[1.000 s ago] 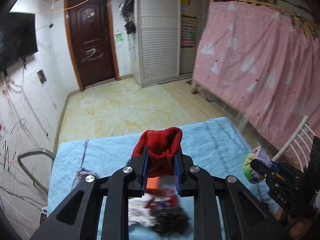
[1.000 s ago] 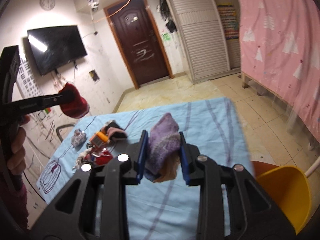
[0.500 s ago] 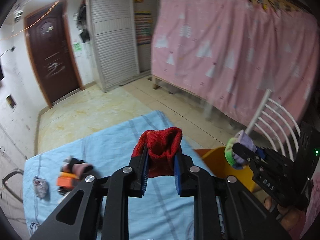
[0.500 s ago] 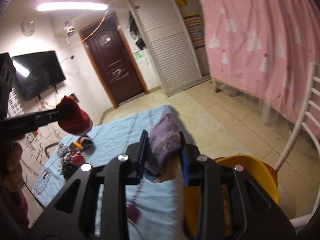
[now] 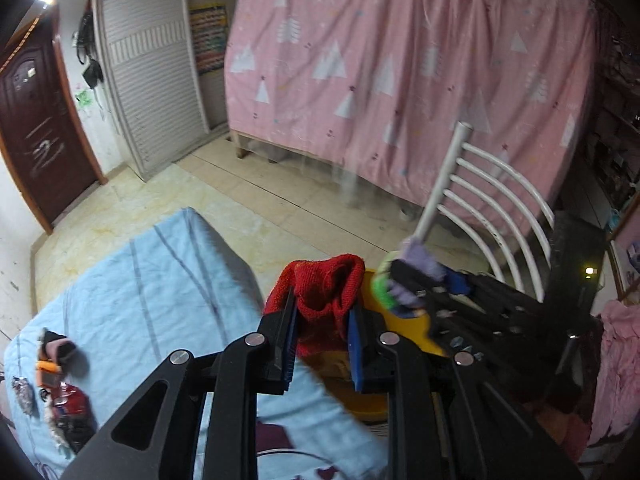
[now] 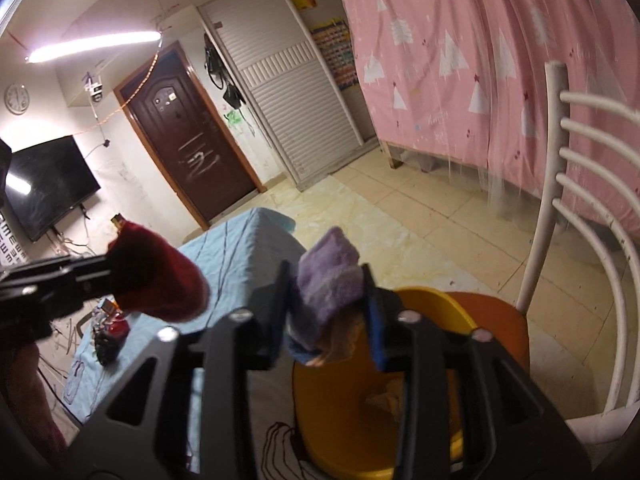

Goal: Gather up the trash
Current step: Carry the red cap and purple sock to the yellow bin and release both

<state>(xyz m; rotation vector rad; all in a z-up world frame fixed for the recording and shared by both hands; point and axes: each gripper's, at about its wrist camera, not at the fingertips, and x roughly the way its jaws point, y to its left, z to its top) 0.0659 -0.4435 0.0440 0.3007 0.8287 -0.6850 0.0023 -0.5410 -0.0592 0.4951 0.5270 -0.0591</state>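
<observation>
**Right wrist view: two knitted bundles held above a yellow bin**

Right wrist view, nearest first: the right gripper [image 6: 326, 308] has a purple sock [image 6: 328, 280] between its blue pads, a soft knitted lilac bundle with a paler band, a dark blue scrap and a tan piece hanging below it. Its jaws are opening; the sock sits against the left pad, and a gap shows at the right pad. Directly beneath stands the yellow bin [image 6: 348, 420], with a crumpled pale scrap inside, on the orange seat of a white chair [image 6: 552, 208].

To the left, the left gripper [image 5: 322, 322] is clamped narrowly on a red knitted sock [image 5: 324, 292], ribbed, bright red and folded into a rounded hump above the pads. From the left wrist view it hangs beyond the near right corner of the blue cloth-covered table [image 5: 160, 288], by the bin's rim.

Farther off, small trash items [image 5: 60, 396] lie along the table's left edge. Beyond stands a pink curtain [image 5: 400, 80].
</observation>
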